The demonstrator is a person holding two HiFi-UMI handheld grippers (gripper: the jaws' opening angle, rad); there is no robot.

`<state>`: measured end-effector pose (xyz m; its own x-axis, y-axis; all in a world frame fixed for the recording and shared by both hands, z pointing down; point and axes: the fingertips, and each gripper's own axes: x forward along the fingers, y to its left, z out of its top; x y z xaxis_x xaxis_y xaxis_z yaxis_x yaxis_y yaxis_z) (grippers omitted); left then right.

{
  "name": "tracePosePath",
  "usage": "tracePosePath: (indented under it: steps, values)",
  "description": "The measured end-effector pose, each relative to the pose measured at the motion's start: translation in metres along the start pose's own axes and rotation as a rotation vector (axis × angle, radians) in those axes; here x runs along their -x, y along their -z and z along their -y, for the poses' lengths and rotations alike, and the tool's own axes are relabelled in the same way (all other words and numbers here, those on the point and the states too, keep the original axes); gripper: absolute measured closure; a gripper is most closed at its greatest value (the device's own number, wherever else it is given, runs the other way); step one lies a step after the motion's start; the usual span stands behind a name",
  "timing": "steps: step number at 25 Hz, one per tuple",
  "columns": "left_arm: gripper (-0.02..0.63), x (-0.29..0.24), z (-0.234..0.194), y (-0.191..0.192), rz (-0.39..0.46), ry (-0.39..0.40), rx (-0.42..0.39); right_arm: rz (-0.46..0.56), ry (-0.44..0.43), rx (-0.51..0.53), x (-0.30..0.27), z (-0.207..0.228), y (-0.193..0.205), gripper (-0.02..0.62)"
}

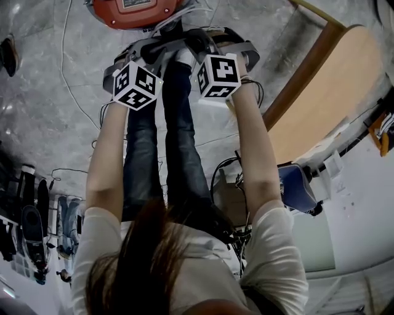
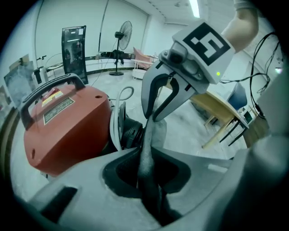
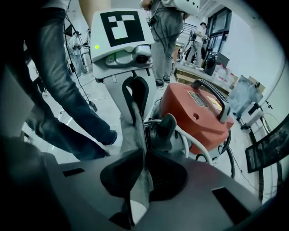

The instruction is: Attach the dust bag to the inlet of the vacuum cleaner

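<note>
The red vacuum cleaner (image 1: 136, 11) stands on the floor just beyond both grippers; its black round inlet (image 2: 130, 133) faces them. A grey cloth dust bag (image 2: 151, 135) is stretched as a narrow band between the two grippers, right in front of the inlet (image 3: 162, 131). My left gripper (image 2: 151, 200) is shut on one edge of the bag. My right gripper (image 3: 135, 198) is shut on the opposite edge of the bag (image 3: 137, 135). Each gripper sees the other across the bag: the right gripper (image 2: 152, 116) and the left gripper (image 3: 135, 113). The bag's opening is hidden.
A white hose (image 3: 192, 140) and cables curl round the vacuum. A wooden table (image 1: 320, 98) and a blue chair (image 1: 298, 187) stand to the right. The person's jeans-clad legs (image 1: 166, 141) are below the grippers. A standing fan (image 2: 123, 34) and other people are farther off.
</note>
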<state>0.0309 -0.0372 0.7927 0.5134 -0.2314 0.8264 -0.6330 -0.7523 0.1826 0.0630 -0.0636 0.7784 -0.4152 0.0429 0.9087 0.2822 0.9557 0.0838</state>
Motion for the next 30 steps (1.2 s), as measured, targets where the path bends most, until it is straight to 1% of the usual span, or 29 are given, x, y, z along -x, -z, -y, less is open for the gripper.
tracePosePath:
  steps: [1, 3, 4, 6, 7, 8, 9, 10, 12, 14, 17, 19, 20, 21, 22, 23, 27, 28, 29, 30]
  values:
    - [0.548, 0.000, -0.001, -0.001, -0.015, 0.001, -0.022, 0.007, 0.011, -0.029, 0.000, 0.000, 0.001, 0.557]
    - [0.546, -0.001, -0.003, -0.002, -0.056, 0.013, -0.086, 0.026, 0.049, -0.124, 0.001, 0.000, 0.002, 0.557]
    - [0.545, -0.001, -0.004, -0.004, -0.077, 0.022, -0.129, 0.037, 0.073, -0.182, 0.001, -0.001, 0.003, 0.557]
    - [0.538, -0.002, -0.006, -0.007, -0.122, 0.036, -0.247, 0.053, 0.121, -0.287, 0.002, -0.003, 0.004, 0.557]
    - [0.532, -0.002, -0.007, -0.009, -0.143, 0.039, -0.308, 0.056, 0.140, -0.323, 0.003, -0.003, 0.005, 0.557]
    - [0.531, -0.002, -0.007, -0.011, -0.158, 0.043, -0.349, 0.056, 0.154, -0.345, 0.004, -0.003, 0.006, 0.556]
    - [0.531, -0.002, -0.008, -0.013, -0.161, 0.049, -0.360, 0.054, 0.160, -0.353, 0.005, -0.003, 0.006, 0.556]
    - [0.531, -0.002, -0.010, -0.013, -0.157, 0.054, -0.346, 0.049, 0.159, -0.346, 0.005, -0.001, 0.006, 0.557]
    - [0.532, -0.001, -0.015, -0.012, -0.135, 0.054, -0.280, 0.037, 0.137, -0.299, 0.003, 0.004, 0.003, 0.557]
    - [0.535, 0.000, -0.014, -0.010, -0.104, 0.042, -0.188, 0.026, 0.108, -0.235, 0.001, 0.007, 0.002, 0.555]
    - [0.541, -0.002, -0.005, -0.007, -0.060, 0.021, -0.043, 0.004, 0.060, -0.106, 0.000, 0.005, 0.003, 0.552]
    - [0.545, -0.002, -0.003, -0.006, -0.044, 0.004, 0.013, -0.008, 0.037, -0.041, -0.001, 0.007, 0.003, 0.552]
    - [0.546, -0.002, -0.003, -0.006, -0.039, -0.002, 0.025, -0.011, 0.032, -0.028, 0.000, 0.007, 0.003, 0.552]
    - [0.546, -0.002, -0.003, -0.006, -0.040, -0.004, 0.022, -0.009, 0.032, -0.033, 0.000, 0.007, 0.002, 0.552]
    - [0.546, -0.001, -0.003, -0.007, -0.047, -0.002, 0.001, -0.004, 0.040, -0.057, 0.001, 0.007, 0.002, 0.552]
    - [0.545, -0.001, -0.005, -0.007, -0.062, 0.005, -0.037, 0.005, 0.054, -0.099, 0.002, 0.007, 0.002, 0.552]
    - [0.534, -0.001, -0.013, -0.011, -0.154, 0.060, -0.246, 0.053, 0.150, -0.320, 0.005, 0.008, 0.002, 0.551]
    - [0.534, -0.001, -0.014, -0.011, -0.165, 0.069, -0.275, 0.058, 0.161, -0.347, 0.004, 0.008, 0.001, 0.551]
    - [0.534, 0.000, -0.015, -0.011, -0.166, 0.071, -0.279, 0.058, 0.163, -0.351, 0.004, 0.007, 0.000, 0.551]
    - [0.534, 0.001, -0.014, -0.010, -0.160, 0.068, -0.263, 0.053, 0.155, -0.334, 0.003, 0.006, -0.001, 0.551]
